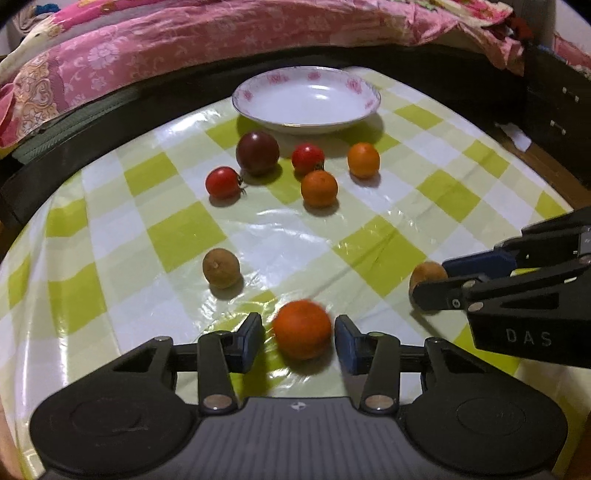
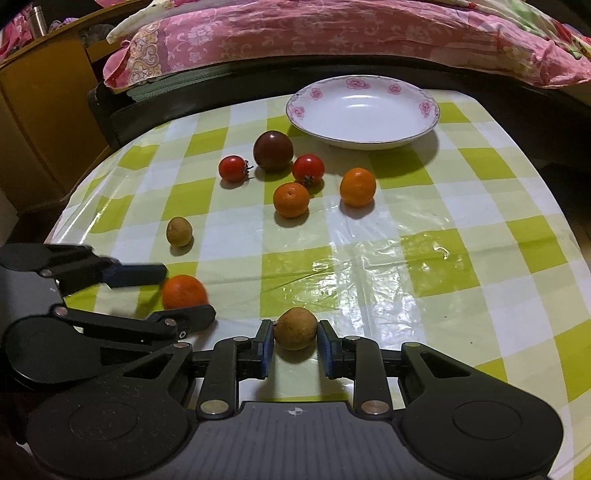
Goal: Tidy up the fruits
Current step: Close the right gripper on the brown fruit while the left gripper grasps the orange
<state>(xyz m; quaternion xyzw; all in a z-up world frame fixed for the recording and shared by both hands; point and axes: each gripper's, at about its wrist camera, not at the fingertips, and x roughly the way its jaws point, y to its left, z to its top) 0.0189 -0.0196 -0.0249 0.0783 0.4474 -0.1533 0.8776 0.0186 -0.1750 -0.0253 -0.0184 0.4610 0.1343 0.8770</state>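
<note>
Count on the checked cloth (image 2: 424,258): three oranges, two red tomatoes, one dark tomato (image 2: 273,150), two brown fruits, one white plate (image 2: 364,112). The plate stands at the far edge, nothing in it. Just before it sits a cluster: the dark tomato with a red tomato (image 2: 232,168) on its left and another (image 2: 308,169) on its right, then two oranges (image 2: 291,199) (image 2: 357,187) nearer the cameras. One brown fruit (image 2: 179,231) lies alone, left of centre. The left gripper (image 1: 300,338) points steeply down at the near edge; its jaws bracket the third orange (image 1: 303,328), which is blurred, with a slight gap visible at each pad, so no grip is confirmed. The right gripper (image 2: 295,341), also angled down, is closed on the second brown fruit (image 2: 295,333), both blue pads against its sides, the fruit at cloth level. The two grippers work side by side, near each other; in the left view the right one's fingers partly cover its fruit. Behind the table a pink floral quilt (image 2: 332,33) lies on a bed, and a wooden cabinet (image 2: 40,122) stands to the left.
</note>
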